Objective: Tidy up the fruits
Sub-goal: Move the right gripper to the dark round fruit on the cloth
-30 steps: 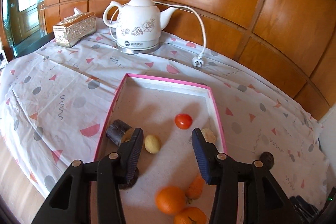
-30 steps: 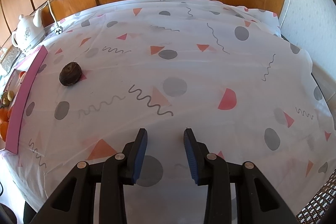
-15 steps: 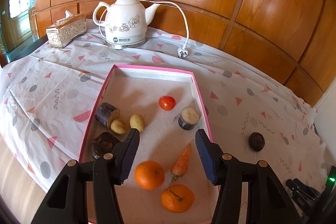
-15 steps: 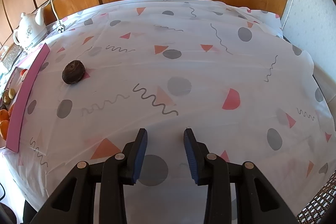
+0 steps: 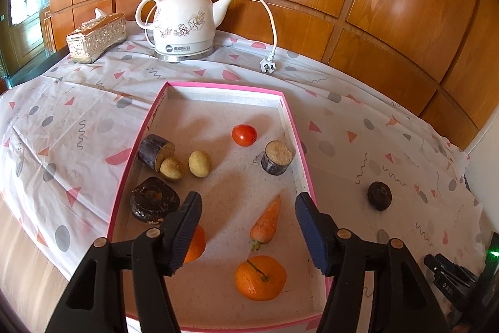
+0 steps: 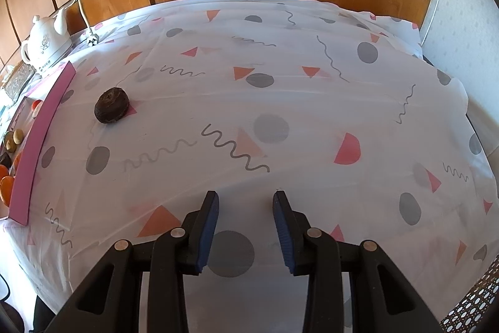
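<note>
A pink-rimmed tray (image 5: 297, 133) holds a tomato (image 5: 244, 135), two small potatoes (image 5: 199, 163), two dark cut stubs (image 5: 277, 157), a dark round fruit (image 5: 153, 203), a carrot (image 5: 266, 222) and two oranges (image 5: 260, 277). My left gripper (image 5: 248, 234) is open and empty above the tray's near end. Another dark round fruit (image 5: 379, 195) lies on the cloth right of the tray; it also shows in the right wrist view (image 6: 111, 105). My right gripper (image 6: 244, 227) is open and empty, well right of that fruit.
A white electric kettle (image 5: 184, 21) with a loose cord and plug (image 5: 268, 64) stands behind the tray. A tissue box (image 5: 96, 38) sits at the back left. Wooden panelling backs the table. The tray's pink side (image 6: 40, 139) shows at the left of the right wrist view.
My left gripper has pulled back and up from the tray, so more of the tray's contents show. The right gripper has barely moved.
</note>
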